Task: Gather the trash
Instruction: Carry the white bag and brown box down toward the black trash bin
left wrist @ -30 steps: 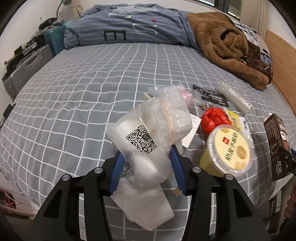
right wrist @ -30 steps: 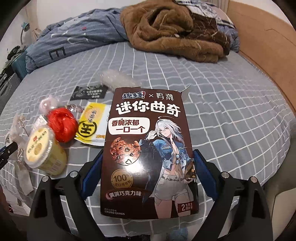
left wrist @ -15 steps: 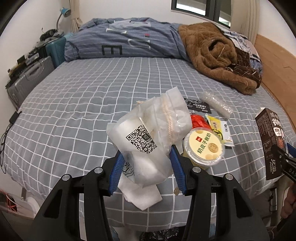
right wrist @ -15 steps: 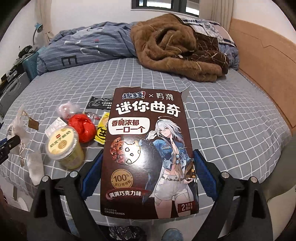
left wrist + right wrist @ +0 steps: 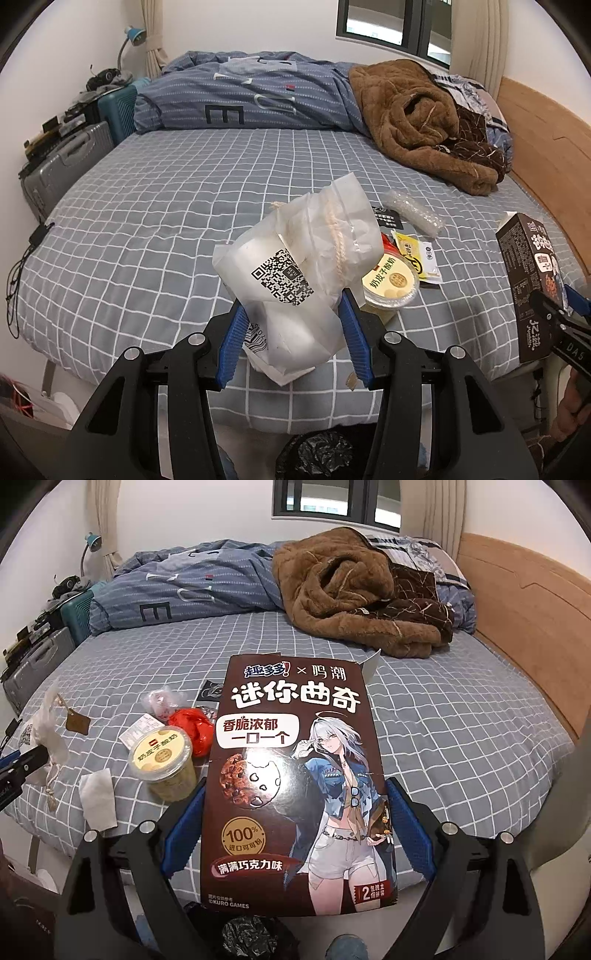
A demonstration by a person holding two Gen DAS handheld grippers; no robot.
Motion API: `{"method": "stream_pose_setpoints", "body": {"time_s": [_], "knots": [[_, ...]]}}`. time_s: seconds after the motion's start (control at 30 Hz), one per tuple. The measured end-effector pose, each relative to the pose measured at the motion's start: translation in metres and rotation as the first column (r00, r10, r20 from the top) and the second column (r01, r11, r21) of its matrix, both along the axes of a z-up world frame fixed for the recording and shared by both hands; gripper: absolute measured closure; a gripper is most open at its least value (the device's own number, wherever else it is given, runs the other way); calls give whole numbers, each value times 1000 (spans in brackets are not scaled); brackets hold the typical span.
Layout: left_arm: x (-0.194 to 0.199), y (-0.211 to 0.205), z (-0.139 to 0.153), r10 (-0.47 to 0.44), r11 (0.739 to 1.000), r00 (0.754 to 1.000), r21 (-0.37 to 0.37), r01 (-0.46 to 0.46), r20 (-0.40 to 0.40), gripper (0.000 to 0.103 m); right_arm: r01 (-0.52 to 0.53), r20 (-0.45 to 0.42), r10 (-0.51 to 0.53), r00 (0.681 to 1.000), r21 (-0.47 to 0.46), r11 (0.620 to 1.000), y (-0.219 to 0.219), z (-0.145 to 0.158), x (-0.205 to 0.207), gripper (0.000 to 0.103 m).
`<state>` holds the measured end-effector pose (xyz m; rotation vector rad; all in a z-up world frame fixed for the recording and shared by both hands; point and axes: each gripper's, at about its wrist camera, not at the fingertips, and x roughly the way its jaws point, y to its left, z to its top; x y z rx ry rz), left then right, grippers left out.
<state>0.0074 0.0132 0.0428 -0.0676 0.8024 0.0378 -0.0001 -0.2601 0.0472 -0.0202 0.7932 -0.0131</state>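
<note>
My left gripper (image 5: pixel 293 332) is shut on a white paper bag (image 5: pixel 295 273) with a QR code, held above the bed's near edge. My right gripper (image 5: pixel 295 834) is shut on a brown cookie box (image 5: pixel 295 775), held upright; the box also shows at the right of the left wrist view (image 5: pixel 528 284). On the grey checked bed (image 5: pixel 461 720) lie a yellow yogurt cup (image 5: pixel 164 764), a red crumpled wrapper (image 5: pixel 192 725), a white tissue (image 5: pixel 98 801), a pink plastic bag (image 5: pixel 160 701), a yellow sachet (image 5: pixel 417 254), a black packet (image 5: pixel 386 219) and a clear plastic wrap (image 5: pixel 413 212).
A black trash bag (image 5: pixel 251 939) sits on the floor below both grippers, also in the left wrist view (image 5: pixel 317 454). A brown fleece blanket (image 5: pixel 351 590) and a blue duvet (image 5: pixel 192 587) lie at the bed's far side. Suitcases (image 5: pixel 66 162) stand to the left. A wooden headboard (image 5: pixel 535 627) is at right.
Both grippers have pulled back and up from the bed with their items still held. The trash bag on the floor has come into view below.
</note>
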Motion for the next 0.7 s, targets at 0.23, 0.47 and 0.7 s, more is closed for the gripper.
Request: {"method": "stream_pose_setpoints", "body": {"time_s": [0.23,0.47,0.7], "knots": [[-19,-5,-3,-8,1000,1000,-10,8,-5,55,-10,7,10,1000,16,1000,5,6,-17,16],[-41,-10,2,-8,1000,1000,-13,8,9,55,-3,20,3,1000,17,1000,5,15,-32,16],[-63,-13,-9,-19,1000,1000,-24,19,-8,55,2,19,-2,1000,29,1000,3,15,-48,16]]}}
